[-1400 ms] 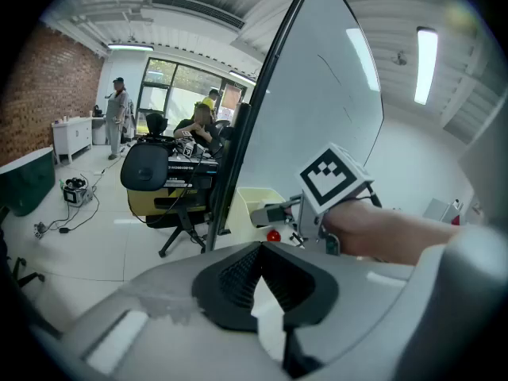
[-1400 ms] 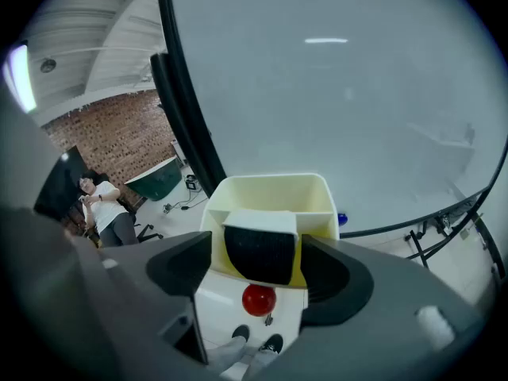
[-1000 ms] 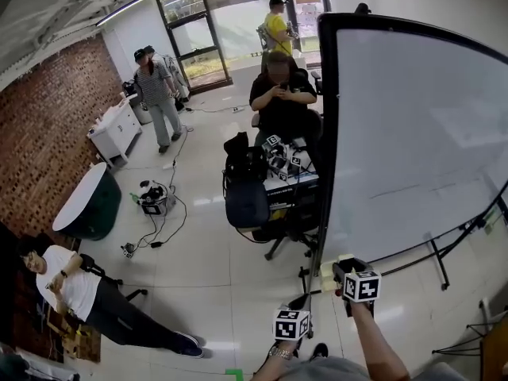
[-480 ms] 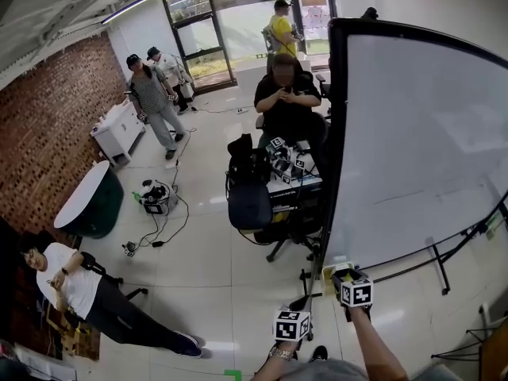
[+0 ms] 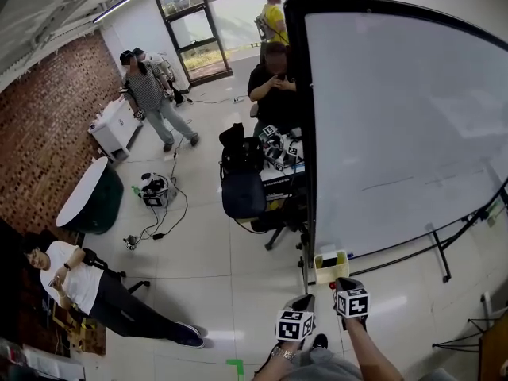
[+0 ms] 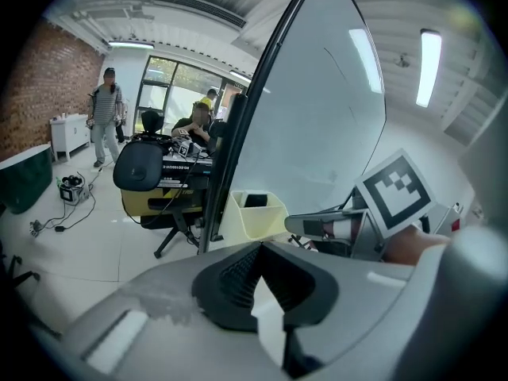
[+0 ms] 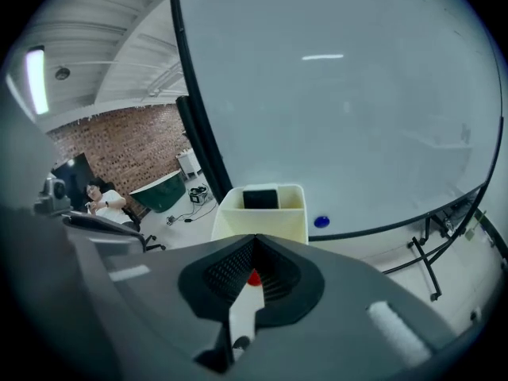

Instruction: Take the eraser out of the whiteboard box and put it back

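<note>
A pale yellow whiteboard box [image 5: 331, 270] hangs at the lower left corner of the whiteboard [image 5: 397, 117]. The black eraser [image 5: 329, 259] lies inside it. In the right gripper view the box [image 7: 260, 217] is straight ahead, with the eraser [image 7: 260, 199] lying in it. My right gripper [image 5: 347, 286] is just short of the box, shut and empty. My left gripper [image 5: 304, 302] hangs beside it to the left, also shut and empty. The left gripper view shows the box [image 6: 258, 219], the eraser [image 6: 255, 201] and the right gripper [image 6: 305, 225].
A blue magnet [image 7: 320, 221] sits on the board near the box. The board's stand legs [image 5: 439, 252] spread over the floor. An office chair [image 5: 242, 193] and a cluttered desk [image 5: 278, 161] stand left of the board. Several people [image 5: 147, 94] are farther off.
My right gripper has pulled back and down from the box, which now shows uncovered with the eraser inside. The left gripper shifted slightly. The head view swung, so the board sits further left.
</note>
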A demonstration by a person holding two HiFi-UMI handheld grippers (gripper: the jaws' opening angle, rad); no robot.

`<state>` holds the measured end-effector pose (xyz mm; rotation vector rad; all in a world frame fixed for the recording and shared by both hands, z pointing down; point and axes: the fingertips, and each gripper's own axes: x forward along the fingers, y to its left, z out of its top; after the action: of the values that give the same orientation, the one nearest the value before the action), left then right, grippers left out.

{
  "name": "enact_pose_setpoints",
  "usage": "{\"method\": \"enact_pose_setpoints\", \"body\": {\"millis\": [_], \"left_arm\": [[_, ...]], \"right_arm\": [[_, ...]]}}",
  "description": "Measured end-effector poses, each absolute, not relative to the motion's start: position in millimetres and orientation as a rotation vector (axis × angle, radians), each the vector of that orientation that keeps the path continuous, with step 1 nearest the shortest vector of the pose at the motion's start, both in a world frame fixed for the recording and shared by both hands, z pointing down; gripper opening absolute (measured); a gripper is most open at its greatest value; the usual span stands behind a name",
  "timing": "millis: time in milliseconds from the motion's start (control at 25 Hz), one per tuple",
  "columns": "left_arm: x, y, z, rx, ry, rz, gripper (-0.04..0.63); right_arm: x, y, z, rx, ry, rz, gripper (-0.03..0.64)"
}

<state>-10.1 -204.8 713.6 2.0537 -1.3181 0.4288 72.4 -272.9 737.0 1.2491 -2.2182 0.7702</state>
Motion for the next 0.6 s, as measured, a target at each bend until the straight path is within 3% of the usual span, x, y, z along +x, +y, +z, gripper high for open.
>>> {"method": "enact_pose_setpoints", "body": {"millis": [320, 600], "left_arm": [[-8, -146, 734, 2.030, -1.286, 0.470, 0.003], [-33, -89, 714, 2.042, -1.332, 0.344, 0.003]], "right_arm": [[41, -176, 753, 1.081, -2.267, 0.880, 0.003], [8, -93, 737, 1.054, -2.256, 0.757, 0.003]]}}
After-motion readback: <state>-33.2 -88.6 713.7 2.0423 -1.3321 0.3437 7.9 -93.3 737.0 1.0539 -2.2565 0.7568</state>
